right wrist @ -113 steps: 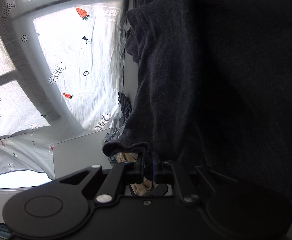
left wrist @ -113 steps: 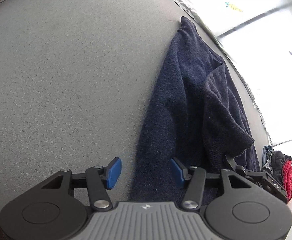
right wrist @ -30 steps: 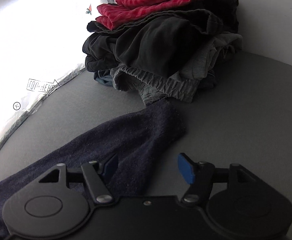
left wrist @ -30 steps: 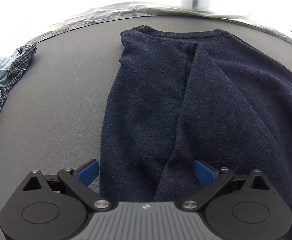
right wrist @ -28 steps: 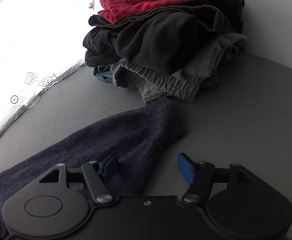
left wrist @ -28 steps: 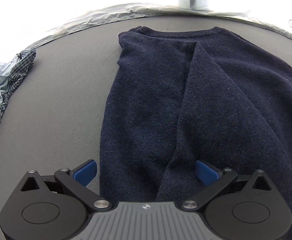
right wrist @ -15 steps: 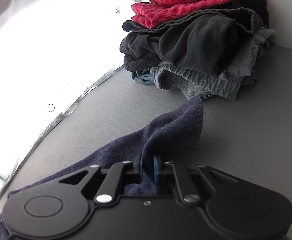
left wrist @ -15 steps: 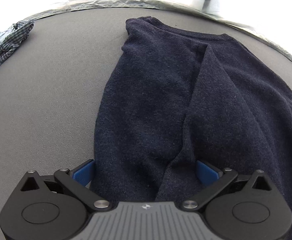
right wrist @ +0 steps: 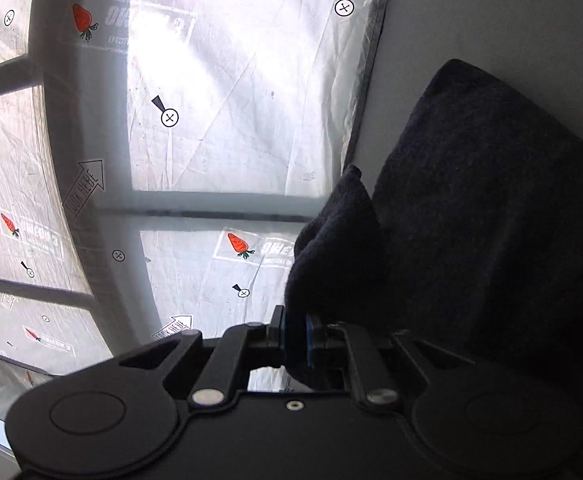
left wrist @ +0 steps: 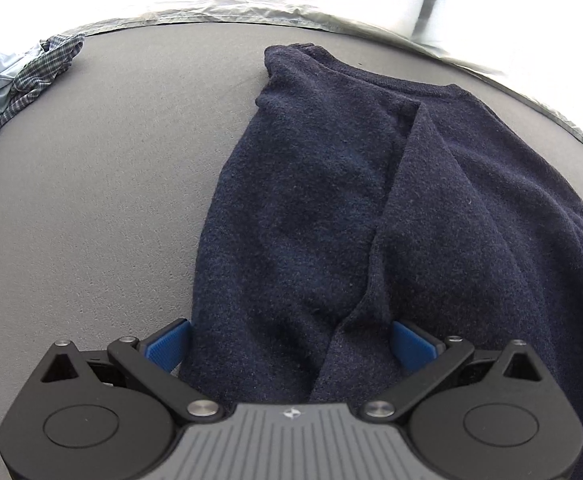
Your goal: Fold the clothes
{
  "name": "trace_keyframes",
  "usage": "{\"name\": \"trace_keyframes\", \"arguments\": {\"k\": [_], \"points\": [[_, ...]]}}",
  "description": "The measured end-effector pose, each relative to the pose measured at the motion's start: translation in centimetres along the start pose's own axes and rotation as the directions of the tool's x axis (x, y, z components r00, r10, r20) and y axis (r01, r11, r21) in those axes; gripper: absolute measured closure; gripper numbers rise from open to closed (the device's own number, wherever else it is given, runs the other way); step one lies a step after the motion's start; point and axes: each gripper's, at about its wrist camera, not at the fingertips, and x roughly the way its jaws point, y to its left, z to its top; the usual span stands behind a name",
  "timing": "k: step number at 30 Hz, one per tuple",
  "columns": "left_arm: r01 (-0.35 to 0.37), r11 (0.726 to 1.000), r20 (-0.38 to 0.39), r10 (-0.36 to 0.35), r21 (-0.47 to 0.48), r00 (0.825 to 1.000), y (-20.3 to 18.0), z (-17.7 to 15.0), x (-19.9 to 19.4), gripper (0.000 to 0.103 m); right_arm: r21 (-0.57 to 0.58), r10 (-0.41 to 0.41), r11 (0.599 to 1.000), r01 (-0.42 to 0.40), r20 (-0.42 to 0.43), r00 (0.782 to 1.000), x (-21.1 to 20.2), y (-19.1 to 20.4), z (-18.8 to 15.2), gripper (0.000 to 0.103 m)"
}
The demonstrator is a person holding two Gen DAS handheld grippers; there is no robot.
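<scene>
A navy knit sweater (left wrist: 331, 200) lies on the grey table (left wrist: 111, 180), one side folded over its middle. My left gripper (left wrist: 289, 346) is open wide at the sweater's near hem, blue pads on either side of the cloth. My right gripper (right wrist: 295, 340) is shut on the sweater's sleeve (right wrist: 331, 248) and holds it up in the air, pointing toward the window. The rest of the sleeve (right wrist: 491, 220) hangs at the right of that view.
A pile of checked and light blue clothes (left wrist: 19, 76) lies at the table's far left edge. A plastic-covered window (right wrist: 191, 120) with printed arrows and carrots fills the right wrist view. The table's far edge (left wrist: 211, 20) runs along the window.
My right gripper shut on the sleeve end and lifted it off the table, swinging up toward the window. My left gripper stayed open at the hem, shifting slightly.
</scene>
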Motion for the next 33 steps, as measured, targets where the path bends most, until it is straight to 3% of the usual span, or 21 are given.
{"name": "trace_keyframes", "arguments": {"k": [3,5,7,11,15,19,22,24,29,33], "points": [[-0.004,1.000,0.022,0.005,-0.025,1.000,0.5,-0.5,-1.1,0.000,0.031,-0.064,0.997,0.067,-0.078,0.995,3.2,-1.1,-1.7,0.091],[-0.005,1.000,0.037,0.005,0.006,0.999,0.5,-0.8,-1.7,0.000,0.160,-0.133,0.976,0.151,-0.115,0.984,4.5,-3.7,-2.1,0.088],[-0.007,0.999,0.055,0.004,0.046,0.998,0.1,-1.2,-2.5,0.000,0.289,-0.115,0.946,0.143,-0.112,0.987,4.4,-5.9,-2.2,0.083],[0.020,0.993,0.097,-0.031,0.118,0.995,-1.4,-1.7,-4.2,0.000,0.357,-0.095,0.927,0.114,-0.070,0.993,3.2,-6.9,-2.8,0.068],[0.101,0.972,0.139,-0.133,0.214,0.981,-4.2,-1.5,-5.4,0.000,0.435,-0.064,0.898,0.071,-0.030,0.998,2.3,-7.8,-2.2,0.068],[0.190,0.930,0.136,-0.242,0.314,0.961,-7.8,-0.7,-5.8,0.005,0.452,-0.040,0.892,0.026,0.022,0.999,1.5,-7.8,-1.6,0.068],[0.232,0.891,0.116,-0.298,0.391,0.948,-11.1,0.1,-5.3,0.016,0.473,-0.018,0.881,-0.010,0.055,0.998,1.3,-8.0,-1.2,0.068],[0.249,0.860,0.097,-0.323,0.446,0.942,-13.4,0.5,-4.7,0.036,0.484,-0.006,0.875,-0.030,0.072,0.997,1.1,-8.0,-1.2,0.068],[0.214,0.807,0.065,-0.297,0.551,0.953,-17.5,0.4,-2.6,0.036,0.488,0.028,0.869,-0.086,0.124,0.992,0.5,-7.8,-0.9,0.067],[0.146,0.739,0.077,-0.259,0.658,0.963,-20.1,-1.0,-0.8,0.035,0.466,0.037,0.878,-0.106,0.156,0.987,0.1,-7.5,-0.4,0.066]]}}
